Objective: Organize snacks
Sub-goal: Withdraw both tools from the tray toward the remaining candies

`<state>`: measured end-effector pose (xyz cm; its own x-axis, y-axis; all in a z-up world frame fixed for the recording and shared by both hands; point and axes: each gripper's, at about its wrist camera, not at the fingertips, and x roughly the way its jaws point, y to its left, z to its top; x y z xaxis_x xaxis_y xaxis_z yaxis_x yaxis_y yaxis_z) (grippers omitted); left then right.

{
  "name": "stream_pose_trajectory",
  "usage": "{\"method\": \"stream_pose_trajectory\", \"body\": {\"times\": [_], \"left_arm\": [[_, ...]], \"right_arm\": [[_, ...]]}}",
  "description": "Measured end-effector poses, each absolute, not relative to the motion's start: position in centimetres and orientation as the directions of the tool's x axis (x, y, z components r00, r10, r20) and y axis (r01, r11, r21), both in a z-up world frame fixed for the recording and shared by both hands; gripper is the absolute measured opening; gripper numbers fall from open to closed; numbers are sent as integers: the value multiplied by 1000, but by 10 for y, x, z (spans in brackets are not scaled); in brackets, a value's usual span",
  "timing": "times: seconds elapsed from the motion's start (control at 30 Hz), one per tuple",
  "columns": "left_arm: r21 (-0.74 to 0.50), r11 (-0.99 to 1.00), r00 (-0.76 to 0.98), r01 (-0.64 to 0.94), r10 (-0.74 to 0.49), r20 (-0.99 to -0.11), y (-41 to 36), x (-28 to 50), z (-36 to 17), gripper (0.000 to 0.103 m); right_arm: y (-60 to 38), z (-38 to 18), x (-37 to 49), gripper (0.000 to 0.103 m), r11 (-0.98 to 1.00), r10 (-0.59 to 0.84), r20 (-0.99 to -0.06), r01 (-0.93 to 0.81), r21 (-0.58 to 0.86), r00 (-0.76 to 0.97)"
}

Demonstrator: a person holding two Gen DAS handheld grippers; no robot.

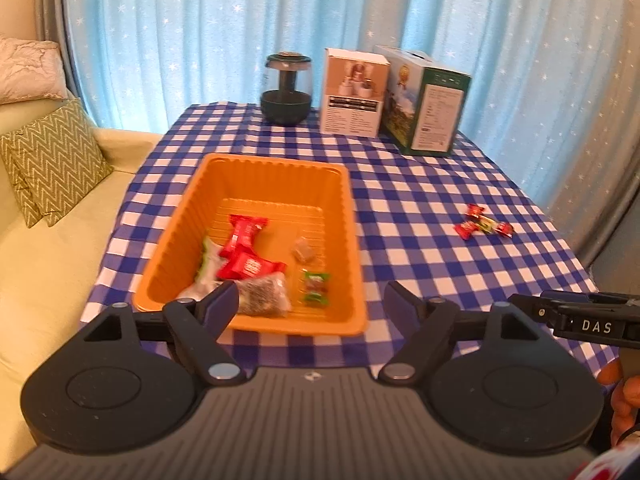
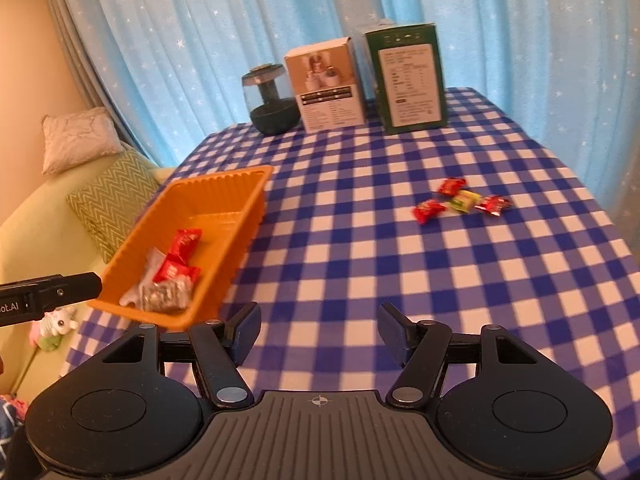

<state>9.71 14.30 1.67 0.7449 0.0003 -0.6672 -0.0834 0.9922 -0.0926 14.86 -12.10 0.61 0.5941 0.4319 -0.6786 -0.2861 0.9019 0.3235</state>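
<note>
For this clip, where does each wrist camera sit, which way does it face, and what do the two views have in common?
Left wrist: rides the open left gripper, facing the far curtain over the orange basket; the person's fingers show at the right edge.
Right wrist: rides the open right gripper, facing the curtain over bare tablecloth, candies ahead to the right; no skin clearly visible.
Shared: basket, candies, white box, green box, and each view catches the other gripper's tip.

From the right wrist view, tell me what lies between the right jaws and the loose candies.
Only bare checked cloth lies between the right gripper and the candies.
</note>
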Motion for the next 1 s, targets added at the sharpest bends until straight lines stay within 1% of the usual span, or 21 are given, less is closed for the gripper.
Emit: {"method": "stream_pose_trajectory", "body": {"times": [0.17, 0.3, 0.63, 0.77, 1.0], "left_arm": [[-125, 990, 739, -60, -40, -672, 120, 92, 12, 78], [-123, 992, 742, -30, -60, -668, 99, 91, 12, 78], [-96, 993, 780, 65, -110, -615, 57, 97, 15, 78], [-110, 990, 774, 87, -137, -619, 45, 104, 15, 78], [-133, 985, 739, 109, -170, -652, 26, 124, 12, 78]], "right_arm": [[-144, 9, 136, 65, 914, 405, -678, -259, 311, 614], [-164, 10, 130, 65, 923, 382, -680, -220, 316, 626], [-207, 6, 124, 65, 941, 313, -692, -113, 319, 651], [-221, 6, 128, 65, 945, 285, -688, -75, 319, 668], [-239, 6, 136, 65, 947, 255, -683, -36, 318, 684]]}}
